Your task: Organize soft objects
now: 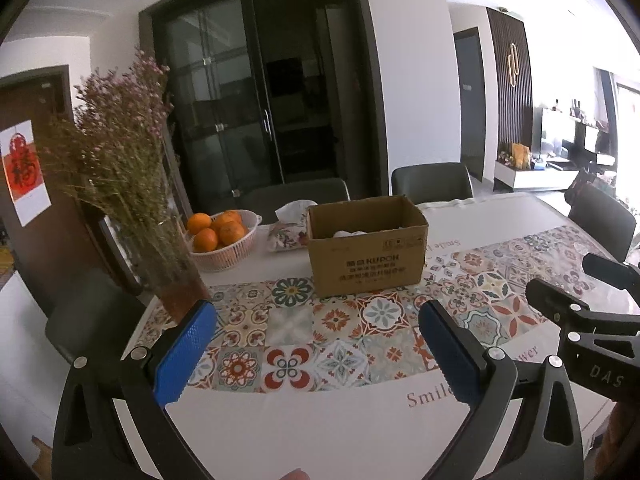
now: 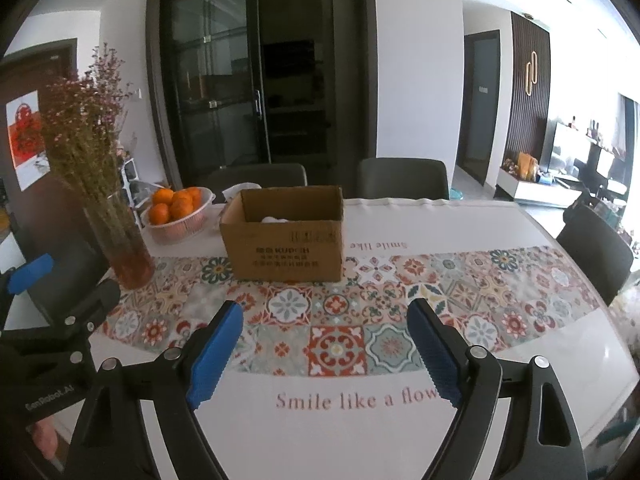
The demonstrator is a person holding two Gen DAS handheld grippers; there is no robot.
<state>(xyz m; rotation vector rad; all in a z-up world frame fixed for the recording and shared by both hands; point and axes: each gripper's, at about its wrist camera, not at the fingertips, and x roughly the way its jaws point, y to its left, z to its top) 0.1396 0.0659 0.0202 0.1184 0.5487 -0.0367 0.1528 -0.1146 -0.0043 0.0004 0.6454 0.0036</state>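
An open brown cardboard box (image 1: 366,246) stands on the patterned tablecloth, also in the right wrist view (image 2: 285,234). Something white and soft (image 1: 349,234) shows just over its rim (image 2: 274,220); I cannot tell what it is. My left gripper (image 1: 320,312) is open and empty, held above the cloth in front of the box. My right gripper (image 2: 325,312) is open and empty, also in front of the box. Each gripper's body shows at the edge of the other's view.
A glass vase of dried flowers (image 1: 176,280) stands at the left (image 2: 124,240). A white basket of oranges (image 1: 226,240) and a floral tissue pouch (image 1: 286,236) sit behind. Dark chairs (image 1: 432,180) ring the table. The tablecloth (image 2: 340,432) runs to the near edge.
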